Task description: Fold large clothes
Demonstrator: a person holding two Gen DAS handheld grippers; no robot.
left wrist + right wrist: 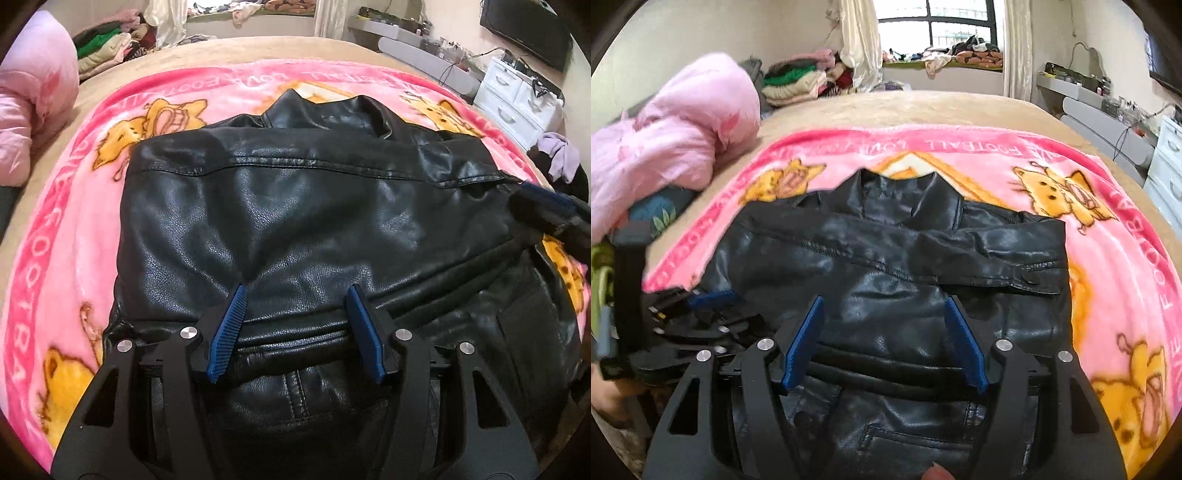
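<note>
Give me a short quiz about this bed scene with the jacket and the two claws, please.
1. True or false: the black leather jacket lies on a pink cartoon blanket.
2. Which way does the jacket's collar point? A) toward the window B) toward the claws C) toward the pink duvet
3. Fill in: the left claw and the right claw both have ____ jaws, gripping nothing.

Key: 1 true; 2 A; 3 open.
</note>
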